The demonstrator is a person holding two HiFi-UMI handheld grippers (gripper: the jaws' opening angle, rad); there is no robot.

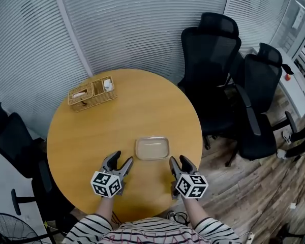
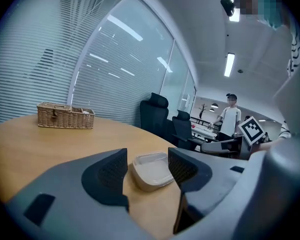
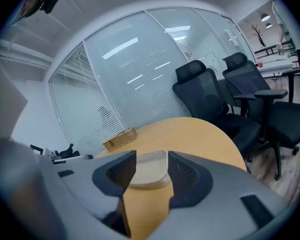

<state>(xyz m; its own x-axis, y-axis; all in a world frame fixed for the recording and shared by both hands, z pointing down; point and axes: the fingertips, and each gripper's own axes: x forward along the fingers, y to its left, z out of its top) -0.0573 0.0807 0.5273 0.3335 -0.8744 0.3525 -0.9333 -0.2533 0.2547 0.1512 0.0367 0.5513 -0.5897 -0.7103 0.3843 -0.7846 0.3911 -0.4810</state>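
Shallow translucent plastic container (image 1: 152,148), rounded-rectangular, lid on, flat on round wooden table (image 1: 142,105), near front edge.

In the left gripper view, the near left corner of the shallow translucent plastic tray (image 2: 151,171) is hidden behind one jaw of the left gripper (image 2: 147,156). In the right gripper view, both ends of the tray lie behind the jaws of the right gripper (image 3: 151,156). The contents of the two-part woven wicker basket (image 1: 92,93) are too small to tell, and the black wire-caged fan (image 1: 1,230) is cut off at the head view's bottom left corner.
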